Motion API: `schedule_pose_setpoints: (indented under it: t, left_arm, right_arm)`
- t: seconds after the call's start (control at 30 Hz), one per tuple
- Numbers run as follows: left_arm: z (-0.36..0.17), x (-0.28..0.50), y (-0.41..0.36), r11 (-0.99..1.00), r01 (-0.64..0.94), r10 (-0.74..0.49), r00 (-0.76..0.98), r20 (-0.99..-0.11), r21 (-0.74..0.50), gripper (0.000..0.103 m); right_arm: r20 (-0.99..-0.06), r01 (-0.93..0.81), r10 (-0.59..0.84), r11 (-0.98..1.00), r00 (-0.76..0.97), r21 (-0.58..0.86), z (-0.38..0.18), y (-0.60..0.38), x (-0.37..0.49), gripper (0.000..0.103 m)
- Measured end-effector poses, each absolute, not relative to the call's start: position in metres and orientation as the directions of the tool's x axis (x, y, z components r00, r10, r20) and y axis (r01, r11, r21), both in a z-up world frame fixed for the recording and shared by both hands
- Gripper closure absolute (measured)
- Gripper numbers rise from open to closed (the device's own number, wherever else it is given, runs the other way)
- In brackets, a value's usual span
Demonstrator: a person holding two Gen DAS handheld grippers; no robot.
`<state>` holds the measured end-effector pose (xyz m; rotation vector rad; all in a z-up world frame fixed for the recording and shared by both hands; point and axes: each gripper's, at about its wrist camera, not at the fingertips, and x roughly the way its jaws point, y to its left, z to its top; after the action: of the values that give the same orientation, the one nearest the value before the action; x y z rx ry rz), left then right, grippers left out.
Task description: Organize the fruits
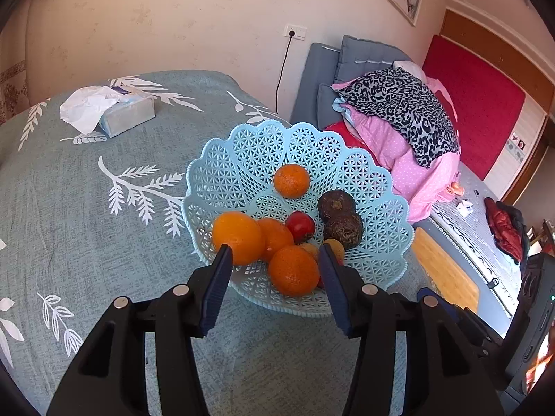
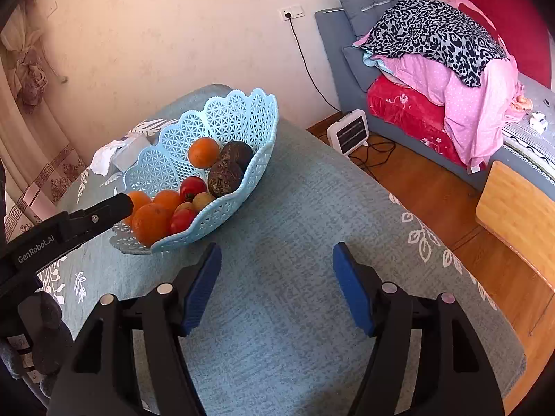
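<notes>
Your left gripper (image 1: pixel 275 253) is spread wide w/ nothing in it, tips hovering over the near rim of the basket (image 1: pixel 242 159), framing the near orange (image 1: pixel 293 270). All the fruit is in the basket: that orange at the front, a big orange (image 1: pixel 237 237) touching the left tip's side, another orange (image 1: pixel 277 237) btwn them, a tomato (image 1: pixel 300 225) mid-bowl, two dark fruits (image 1: pixel 341 220) on the right, one more orange (image 1: pixel 291 180) alone at the back. Looks like the pick is the near orange, so come down straight, pads either side of its widest part, not the top; it's round and will squirt out if you pinch high. Watch the right pad, it's next to small yellowish fruit (image 1: pixel 334 248) and could trap one. Close slow, lift vertical so the rim isn't hooked; basket's light, likely to drag. Right gripper (image 2: pixel 277 260) is also spread, empty, over bare cloth (image 2: pixel 284 208) beside the basket, good spot to steady the rim if it shifts.
</notes>
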<state>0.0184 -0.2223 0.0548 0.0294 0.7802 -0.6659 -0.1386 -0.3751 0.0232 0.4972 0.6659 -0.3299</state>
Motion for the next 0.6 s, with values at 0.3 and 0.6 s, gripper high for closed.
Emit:
schedule_pose_setpoints:
  t: [0.3, 0.6]
  left_arm:
    - [0.053, 0.016, -0.199, 0.863, 0.491, -0.447, 0.63, -0.635, -0.12, 0.02]
    - [0.052, 0.01, -0.192, 0.89, 0.456, -0.375, 0.702, -0.606, -0.022, 0.011]
  right_arm:
    - [-0.665, 0.45, -0.152, 0.84, 0.731, 0.303, 0.025, -0.371, -0.137, 0.019]
    - [-0.677, 0.455, -0.173, 0.851, 0.715, 0.263, 0.028, -0.363, -0.136, 0.017]
